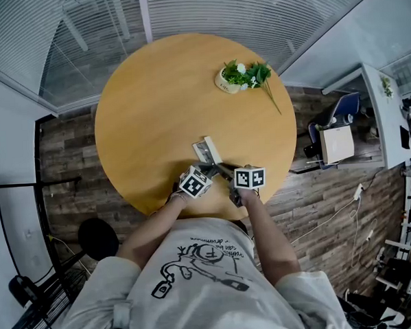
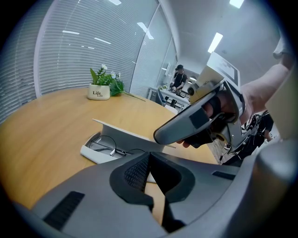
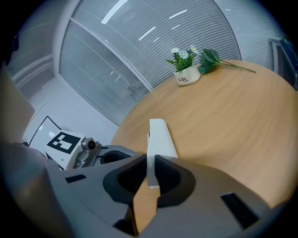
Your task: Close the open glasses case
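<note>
Open glasses case at the near edge of the round surface, lid raised, both grippers at it.

Right gripper: jaws clamped on the thin free edge of the lid, which stands nearly upright over the tray. Left gripper: jaws together at the tips with nothing seen between them, just in front of the tray's near end; contact with the tray cannot be told. Wire-framed glasses lie inside the tray. Judgement: the case is light and stiff, a smooth shell that may slide on the wood. The lid should swing easily on its hinge. Best hold is the lid's free long edge, as taken, with the tray braced. Lower gently, because the glasses are fragile and a temple could catch.
</note>
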Motion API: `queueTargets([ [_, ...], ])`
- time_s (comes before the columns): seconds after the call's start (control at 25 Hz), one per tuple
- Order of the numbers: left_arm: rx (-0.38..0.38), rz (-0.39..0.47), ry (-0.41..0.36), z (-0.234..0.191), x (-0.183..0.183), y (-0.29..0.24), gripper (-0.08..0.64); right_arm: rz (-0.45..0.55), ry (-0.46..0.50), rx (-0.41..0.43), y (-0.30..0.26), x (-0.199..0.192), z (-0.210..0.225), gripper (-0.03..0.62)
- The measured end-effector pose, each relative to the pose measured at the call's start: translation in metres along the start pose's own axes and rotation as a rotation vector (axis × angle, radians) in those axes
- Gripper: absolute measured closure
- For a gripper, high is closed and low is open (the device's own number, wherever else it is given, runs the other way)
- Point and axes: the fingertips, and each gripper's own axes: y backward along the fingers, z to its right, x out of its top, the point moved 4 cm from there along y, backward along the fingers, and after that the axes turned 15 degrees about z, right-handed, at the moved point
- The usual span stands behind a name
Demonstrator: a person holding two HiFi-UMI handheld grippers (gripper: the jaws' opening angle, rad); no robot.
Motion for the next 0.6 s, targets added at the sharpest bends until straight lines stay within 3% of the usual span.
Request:
queueTargets([
  [0.6,-0.013,-0.011,0.001,0.0032,-0.001,0.0027,0.541,-0.014,-0.02,0.013,-0.0007,-0.0057,-0.0034,0.549],
])
